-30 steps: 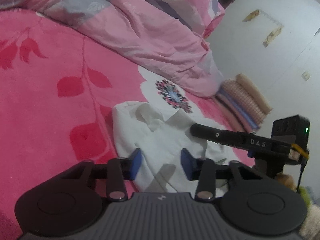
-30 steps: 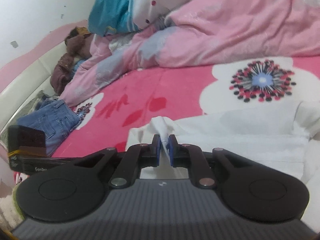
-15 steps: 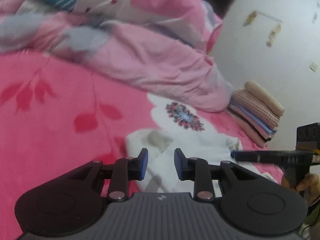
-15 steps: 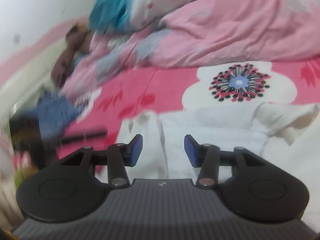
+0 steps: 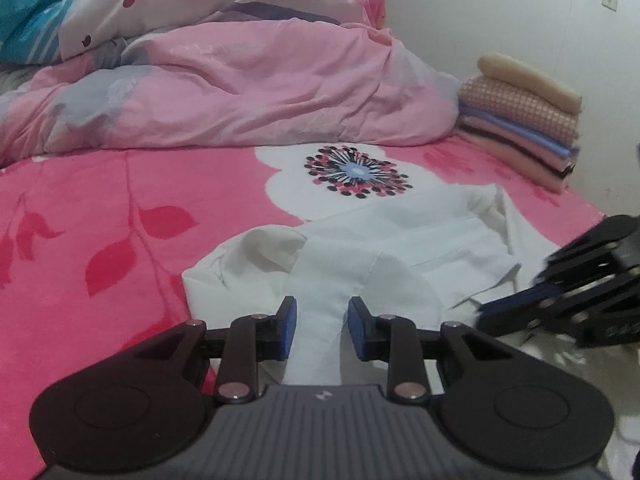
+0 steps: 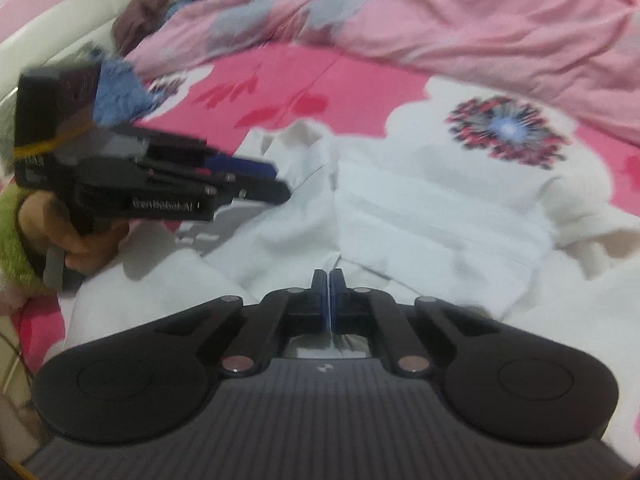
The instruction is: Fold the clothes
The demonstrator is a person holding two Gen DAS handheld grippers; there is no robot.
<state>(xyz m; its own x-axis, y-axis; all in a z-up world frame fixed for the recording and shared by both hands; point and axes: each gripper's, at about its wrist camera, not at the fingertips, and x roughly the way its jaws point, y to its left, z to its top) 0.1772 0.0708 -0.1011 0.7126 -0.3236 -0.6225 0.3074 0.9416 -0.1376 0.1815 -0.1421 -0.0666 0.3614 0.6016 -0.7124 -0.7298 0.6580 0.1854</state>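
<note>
While the left gripper point(image 5: 319, 326) hangs low over the bed point(image 5: 100, 200), its jaws stand partly apart astride a strip of the white shirt point(image 5: 400, 248), pads not pressing it. That shirt lies crumpled mid-bed, near the folded stack point(image 5: 520, 128) at the far right edge. Seen from the right wrist, the right gripper point(image 6: 329, 292) has just snapped closed, pinching a thin fold of the shirt point(image 6: 420, 208).

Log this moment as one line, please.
stage: folding | white shirt: flat on bed | left hand-held gripper: open over shirt | right hand-held gripper: just closed, cloth between pads unclear
</note>
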